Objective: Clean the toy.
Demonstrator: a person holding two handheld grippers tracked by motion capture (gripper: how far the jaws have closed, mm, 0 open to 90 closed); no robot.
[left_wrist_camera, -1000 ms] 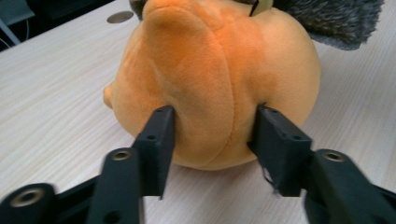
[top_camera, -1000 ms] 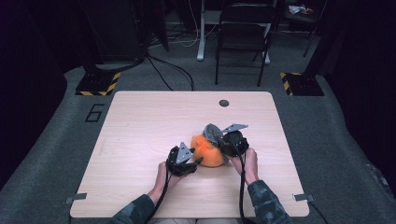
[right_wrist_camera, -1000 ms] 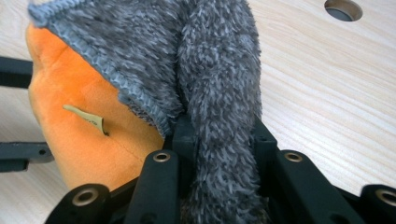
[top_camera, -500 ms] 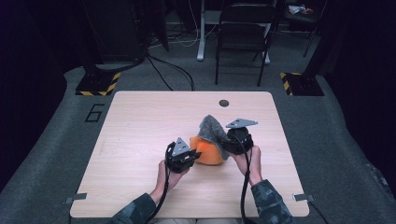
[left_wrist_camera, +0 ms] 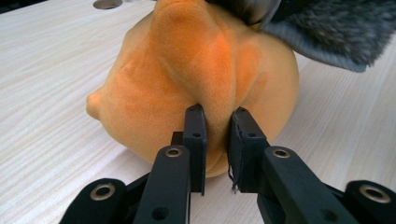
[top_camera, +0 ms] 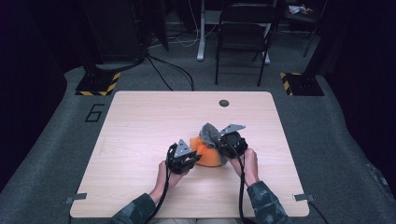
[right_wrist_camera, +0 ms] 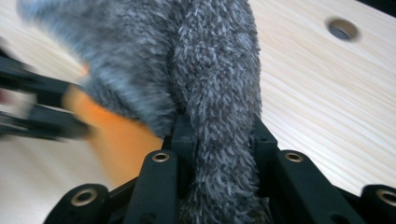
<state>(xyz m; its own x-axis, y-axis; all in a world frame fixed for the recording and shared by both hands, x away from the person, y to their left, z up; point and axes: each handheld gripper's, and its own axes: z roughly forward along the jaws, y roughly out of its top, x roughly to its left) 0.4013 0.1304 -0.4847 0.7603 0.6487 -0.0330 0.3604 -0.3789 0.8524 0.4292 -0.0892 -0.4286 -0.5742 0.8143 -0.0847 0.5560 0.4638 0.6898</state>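
Note:
An orange plush toy [top_camera: 206, 154] lies near the front middle of the wooden table [top_camera: 140, 121]. In the left gripper view the orange plush toy [left_wrist_camera: 187, 70] bulges close ahead, and my left gripper [left_wrist_camera: 216, 140] is shut on a fold of its fabric. A grey fuzzy cloth [top_camera: 210, 133] drapes over the toy's far right side. My right gripper [top_camera: 229, 142] holds that cloth; in the right gripper view the grey fuzzy cloth [right_wrist_camera: 210, 70] is pinched between the jaws of my right gripper [right_wrist_camera: 219, 140]. My left gripper [top_camera: 183, 158] sits at the toy's left.
A round cable hole [top_camera: 224, 102] is set near the table's far edge. A folding chair [top_camera: 245, 37] stands beyond the table. Cables and yellow-black striped bases [top_camera: 95, 84] lie on the grey carpet. Bare tabletop spreads to the left and far side.
My right gripper has swung the grey cloth from above the toy's top toward its right side. Both grippers and the toy have stayed in nearly the same spot.

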